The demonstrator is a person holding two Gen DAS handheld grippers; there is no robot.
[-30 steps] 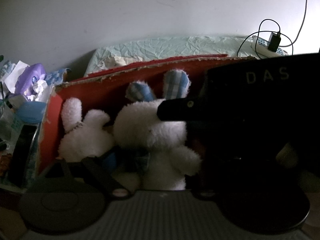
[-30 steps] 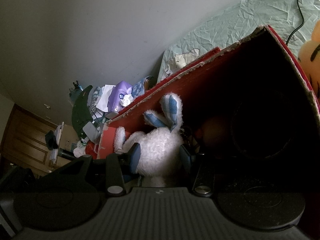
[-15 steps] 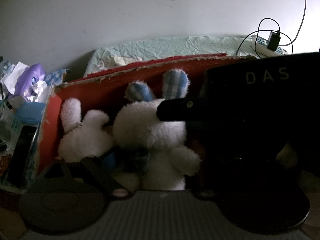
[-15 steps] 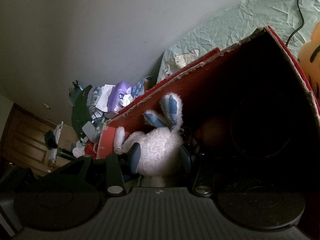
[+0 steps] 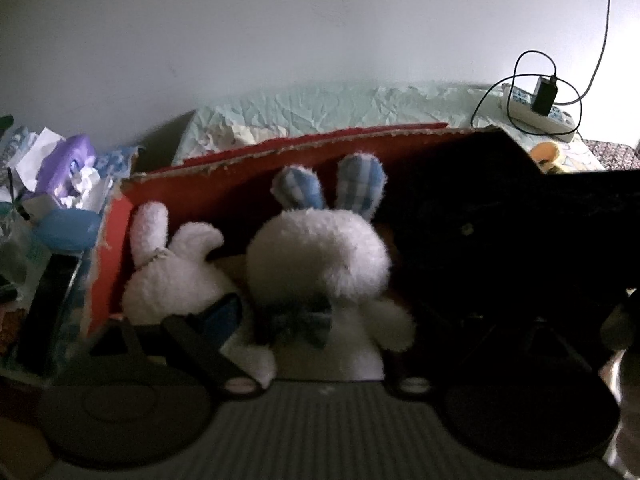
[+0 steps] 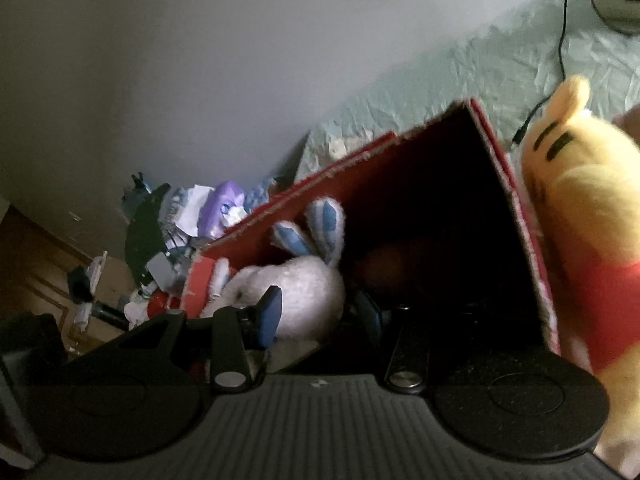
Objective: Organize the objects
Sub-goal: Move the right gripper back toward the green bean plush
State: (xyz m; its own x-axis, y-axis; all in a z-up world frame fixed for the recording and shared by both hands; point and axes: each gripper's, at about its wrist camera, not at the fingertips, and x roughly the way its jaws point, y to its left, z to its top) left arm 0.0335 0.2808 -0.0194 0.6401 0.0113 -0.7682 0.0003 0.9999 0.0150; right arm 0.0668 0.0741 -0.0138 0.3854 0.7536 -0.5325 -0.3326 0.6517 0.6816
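Left wrist view: two white plush rabbits side by side in a red cardboard box (image 5: 256, 184): small rabbit (image 5: 176, 276) lower left, checked-ear rabbit (image 5: 320, 264) centre. Box's right half is dark. Power strip (image 5: 540, 114) with charger, upper right.

Right wrist view only: yellow plush bear (image 6: 580, 216) outside the box's right wall, touching its torn edge. Clutter at left.

Right tool (image 6: 320, 312): spread, checked-ear rabbit between its fingers, grip unclear. Left tool (image 5: 316, 320): one finger seen, so cannot tell.
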